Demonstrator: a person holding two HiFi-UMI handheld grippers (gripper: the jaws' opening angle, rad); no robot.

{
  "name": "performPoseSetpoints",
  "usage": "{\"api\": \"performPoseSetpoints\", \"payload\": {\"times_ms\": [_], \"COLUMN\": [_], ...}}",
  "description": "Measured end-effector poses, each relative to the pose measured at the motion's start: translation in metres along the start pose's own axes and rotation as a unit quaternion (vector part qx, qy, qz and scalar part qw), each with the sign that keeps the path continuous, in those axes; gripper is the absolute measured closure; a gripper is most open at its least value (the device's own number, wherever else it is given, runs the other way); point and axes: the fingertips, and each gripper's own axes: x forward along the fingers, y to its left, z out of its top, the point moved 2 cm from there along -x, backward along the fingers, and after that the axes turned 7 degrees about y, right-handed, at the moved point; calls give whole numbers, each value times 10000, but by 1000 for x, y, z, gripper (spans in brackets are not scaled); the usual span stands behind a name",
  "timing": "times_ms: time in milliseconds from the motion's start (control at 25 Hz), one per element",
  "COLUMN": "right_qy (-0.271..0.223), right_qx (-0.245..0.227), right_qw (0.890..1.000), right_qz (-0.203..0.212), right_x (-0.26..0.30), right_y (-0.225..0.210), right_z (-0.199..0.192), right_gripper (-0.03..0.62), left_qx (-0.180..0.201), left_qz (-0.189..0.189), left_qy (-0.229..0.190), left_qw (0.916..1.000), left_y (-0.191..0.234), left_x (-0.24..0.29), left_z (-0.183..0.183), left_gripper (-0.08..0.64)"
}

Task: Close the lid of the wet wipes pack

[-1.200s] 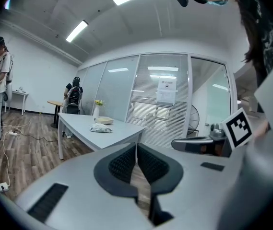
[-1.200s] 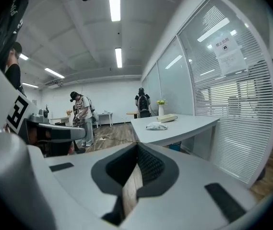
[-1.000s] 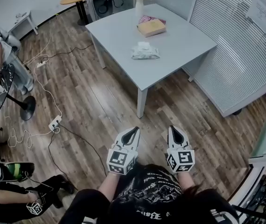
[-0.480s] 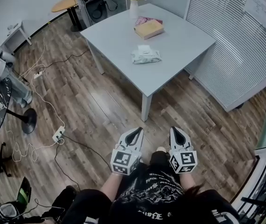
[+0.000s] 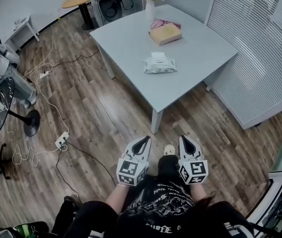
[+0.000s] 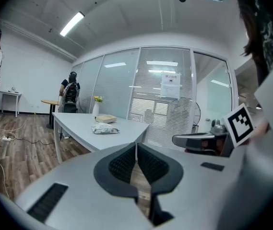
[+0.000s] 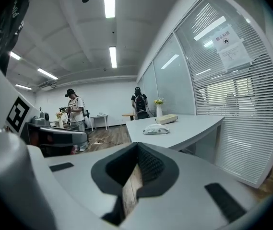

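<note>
left gripper [image 5: 143, 139]: jaws are seen closed tip to tip in the left gripper view [image 6: 136, 150], with nothing held between them. right gripper [image 5: 185, 138]: jaws are likewise pressed together and empty in the right gripper view [image 7: 137, 151]. both grippers are held side by side, near each other, low in front of the person's torso, over the wooden floor [image 5: 106, 108].

wet wipes pack [image 5: 159, 64]: found well ahead of both grippers, lying flat on the grey table [image 5: 126, 33], apart from either gripper. in the head view it is placed roughly between the lines of the two. it is also seen from the left gripper [image 6: 105, 129] and from the right gripper [image 7: 156, 129]. a white flap is noted at the pack's far edge; whether it stands open cannot be settled at this range.

beyond the pack, further from the grippers, a tan book [image 5: 165, 33] and a vase of flowers [image 5: 150, 4] are recorded on the same table. to the left of the left gripper, a power strip [image 5: 60, 141] with loose cables is noted on the floor.
</note>
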Motion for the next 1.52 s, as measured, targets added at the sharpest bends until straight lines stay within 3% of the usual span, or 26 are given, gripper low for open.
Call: {"api": "performPoseSetpoints", "payload": {"times_ms": [320, 800, 1240, 1520], "right_qy": [-14, 120, 442, 475], "right_qx": [-167, -234, -201, -78], "right_qw": [9990, 9960, 9906, 9939], "right_qz": [422, 857, 1277, 997], "right_x": [73, 124, 148, 182], "right_y": [-74, -167, -163, -171], "right_z": [44, 67, 57, 72], "right_gripper": [594, 594, 594, 593], "left_qx": [-69, -718, -910, -790], "left_qz": [315, 1101, 1424, 1202], "left_qy": [80, -10, 88, -25], "left_qw": [9994, 9913, 9856, 9896], "left_y": [12, 27, 55, 99], "left_x": [83, 173, 179, 211], "left_z": [39, 66, 61, 89], "left_gripper": [546, 546, 546, 546]}}
